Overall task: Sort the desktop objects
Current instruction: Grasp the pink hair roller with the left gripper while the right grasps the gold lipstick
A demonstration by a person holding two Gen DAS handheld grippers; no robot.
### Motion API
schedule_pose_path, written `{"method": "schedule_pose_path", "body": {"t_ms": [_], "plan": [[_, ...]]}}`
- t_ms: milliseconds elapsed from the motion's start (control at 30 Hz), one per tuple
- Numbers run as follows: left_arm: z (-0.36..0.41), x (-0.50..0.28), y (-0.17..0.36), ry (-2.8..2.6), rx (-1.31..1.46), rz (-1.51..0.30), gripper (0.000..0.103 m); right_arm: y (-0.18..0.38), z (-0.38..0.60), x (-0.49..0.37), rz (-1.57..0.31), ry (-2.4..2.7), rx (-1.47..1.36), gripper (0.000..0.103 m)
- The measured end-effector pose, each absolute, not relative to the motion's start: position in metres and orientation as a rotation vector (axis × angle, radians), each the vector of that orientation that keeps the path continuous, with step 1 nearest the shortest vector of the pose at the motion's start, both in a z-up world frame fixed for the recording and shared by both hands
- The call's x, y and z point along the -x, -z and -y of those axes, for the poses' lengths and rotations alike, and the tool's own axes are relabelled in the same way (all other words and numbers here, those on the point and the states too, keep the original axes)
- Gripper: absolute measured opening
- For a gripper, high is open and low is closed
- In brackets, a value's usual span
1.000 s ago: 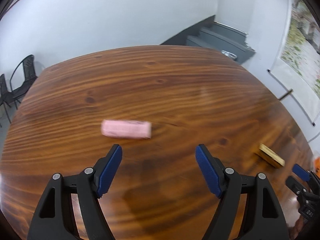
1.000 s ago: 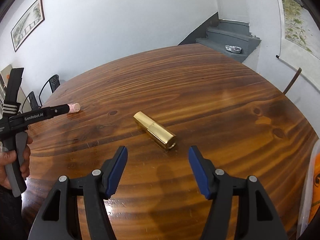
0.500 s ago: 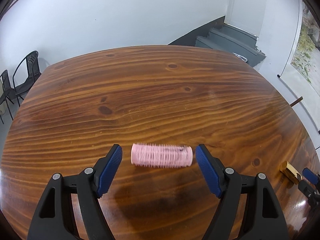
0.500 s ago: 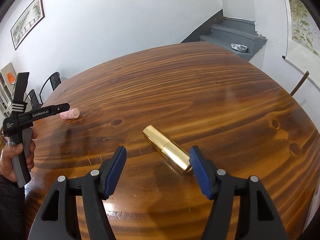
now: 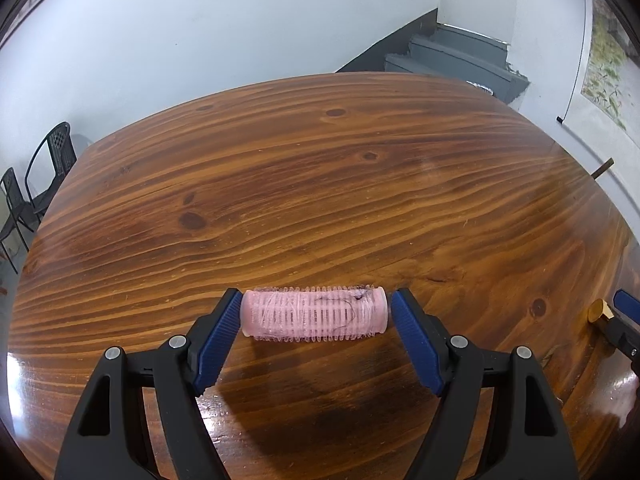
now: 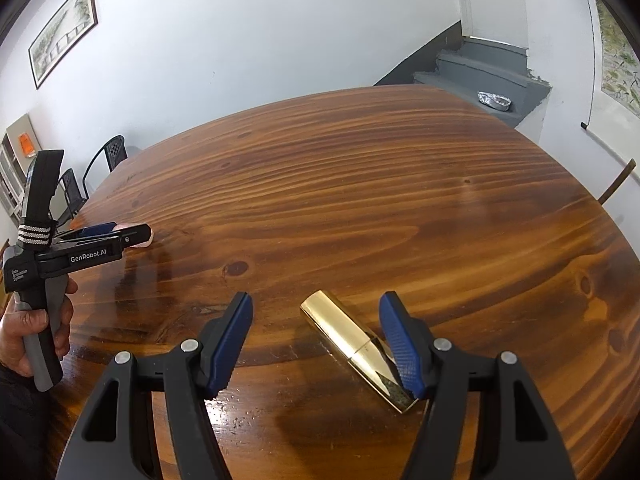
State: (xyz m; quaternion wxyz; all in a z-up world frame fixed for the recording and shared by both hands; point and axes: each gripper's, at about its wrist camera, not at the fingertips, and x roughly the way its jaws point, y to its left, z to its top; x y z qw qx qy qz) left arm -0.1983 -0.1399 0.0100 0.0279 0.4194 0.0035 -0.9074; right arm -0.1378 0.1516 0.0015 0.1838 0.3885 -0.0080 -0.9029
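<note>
A pink hair roller lies crosswise on the wooden table, between the blue pads of my open left gripper; the pads flank its two ends without closing on it. A gold lipstick tube lies on the table between the pads of my open right gripper, close against the right pad. In the right wrist view the left gripper shows at the far left, held by a hand, with the pink roller at its tips. The gold tube's end shows at the right edge of the left wrist view.
The round table's far edge meets a white wall. Black chairs stand at the left. Grey steps with a foil dish are at the back right.
Both grippers have moved forward. The pink roller now sits between the left pads, and the gold tube now sits between the right pads, near the right one.
</note>
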Motion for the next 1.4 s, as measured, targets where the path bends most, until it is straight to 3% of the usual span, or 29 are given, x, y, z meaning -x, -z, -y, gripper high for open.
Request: {"method": "schedule_pose_path", "body": {"t_ms": [167,667,767,833,1000,1133,1400], "plan": [[0.136,0.199,-0.007,2.823,-1.302,0.006,0.075,0.0,-0.154,0.137,0.03,2.537,-1.102,0.07],[0.087,0.176,-0.018,2.968,-1.289,0.129,0.075,0.007,-0.155,0.137,-0.016,2.496,-1.174,0.07],[0.077,0.17,-0.021,2.994,-1.286,0.135,0.075,0.009,-0.155,0.138,-0.04,2.503,-1.199,0.06],[0.07,0.167,-0.022,3.003,-1.279,0.15,0.075,0.01,-0.154,0.138,-0.073,2.516,-1.205,0.048],[0.054,0.157,-0.025,3.036,-1.27,0.18,0.075,0.011,-0.152,0.138,-0.183,2.566,-1.22,0.027],[0.04,0.149,-0.031,3.065,-1.253,0.199,0.075,0.011,-0.154,0.136,-0.181,2.578,-1.22,0.026],[0.008,0.123,-0.046,3.117,-1.218,0.188,0.075,-0.002,-0.176,0.117,0.007,2.585,-1.191,0.025]]}}
